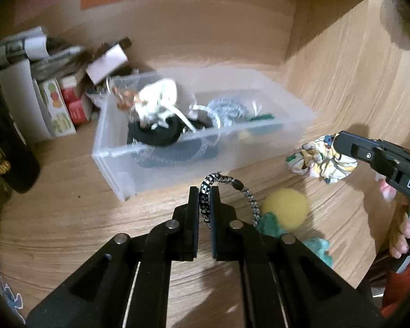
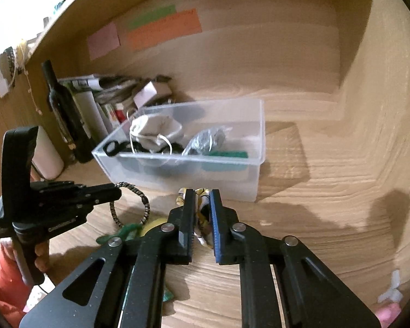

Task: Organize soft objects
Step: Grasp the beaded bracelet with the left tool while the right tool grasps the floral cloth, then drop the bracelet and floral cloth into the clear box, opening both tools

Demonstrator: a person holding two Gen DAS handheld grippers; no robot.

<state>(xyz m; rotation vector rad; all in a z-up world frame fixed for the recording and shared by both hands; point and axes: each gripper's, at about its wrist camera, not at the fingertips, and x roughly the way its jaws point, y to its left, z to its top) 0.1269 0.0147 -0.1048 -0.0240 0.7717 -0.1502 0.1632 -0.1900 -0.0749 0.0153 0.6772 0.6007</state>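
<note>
My left gripper [image 1: 205, 191] is shut on a black-and-white braided hair tie [image 1: 227, 183] and holds it above the wooden desk, just in front of the clear plastic bin [image 1: 287, 117]. The tie also shows in the right wrist view [image 2: 145, 205], in the left gripper [image 2: 117, 191]. My right gripper [image 2: 202, 194] is shut on a floral yellow-and-white scrunchie [image 2: 201, 210]; the scrunchie appears in the left wrist view [image 1: 319, 161], right of the bin. The bin [image 2: 259, 136] holds a white pouch [image 2: 153, 128], black bands and a grey scrunchie [image 2: 207, 139].
A yellow ball [image 1: 285, 207] and a teal fabric piece [image 1: 270, 224] lie on the desk under the left gripper. A dark bottle [image 2: 60, 104], boxes and papers [image 1: 57, 104] stand left of the bin. Sticky notes [image 2: 164, 27] hang on the back wall.
</note>
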